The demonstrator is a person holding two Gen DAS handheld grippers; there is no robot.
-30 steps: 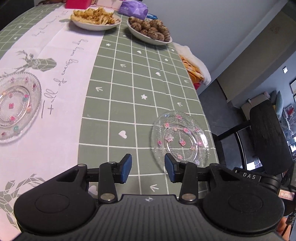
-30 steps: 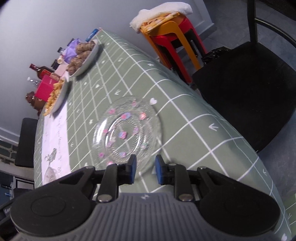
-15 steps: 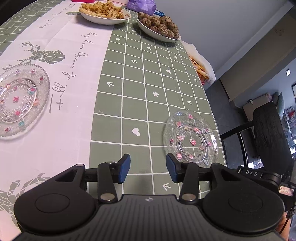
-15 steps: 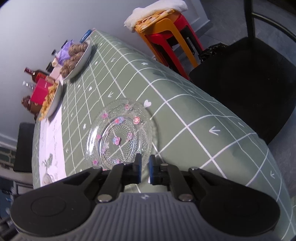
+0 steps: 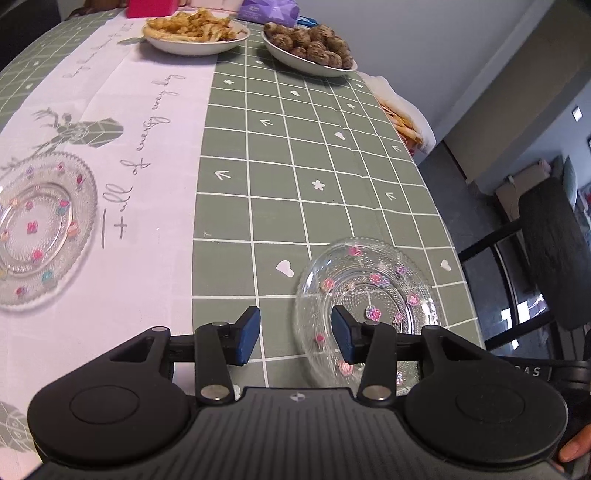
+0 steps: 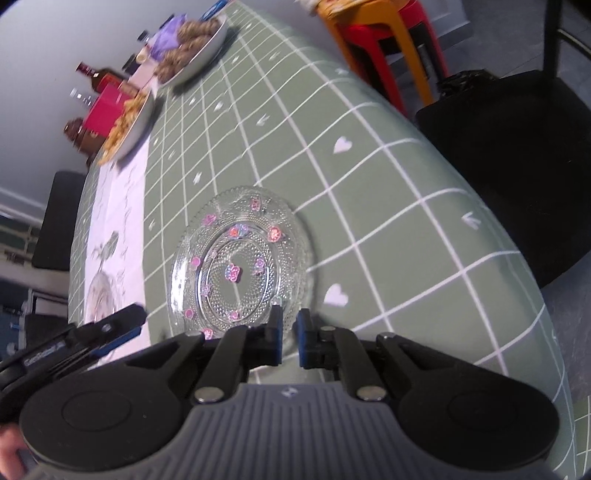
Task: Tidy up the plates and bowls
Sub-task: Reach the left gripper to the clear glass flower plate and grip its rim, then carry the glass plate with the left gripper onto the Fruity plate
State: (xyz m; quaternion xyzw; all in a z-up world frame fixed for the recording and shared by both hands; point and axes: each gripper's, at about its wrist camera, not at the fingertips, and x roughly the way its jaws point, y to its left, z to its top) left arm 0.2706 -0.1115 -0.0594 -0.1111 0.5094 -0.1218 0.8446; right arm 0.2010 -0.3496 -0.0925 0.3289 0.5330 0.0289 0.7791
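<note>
Plates are not yet gathered: two glass ones with small coloured flowers lie well apart on the desk. One glass plate lies near the desk's right edge, on the green checked cloth; the other glass plate lies far to its left, on the white strip of the cloth. The right gripper has just been closing and now pinches the near rim of the first plate, which looks tipped up a little on that side, though I cannot be sure. The left gripper hangs half open just left of that plate, holding nothing. Judging by this, one pickup is in hand and the stacking is all left to do.

Counted: two glass plates, plus two white bowls beyond them at the far end, a bowl of fries and a bowl of brown balls.
</note>
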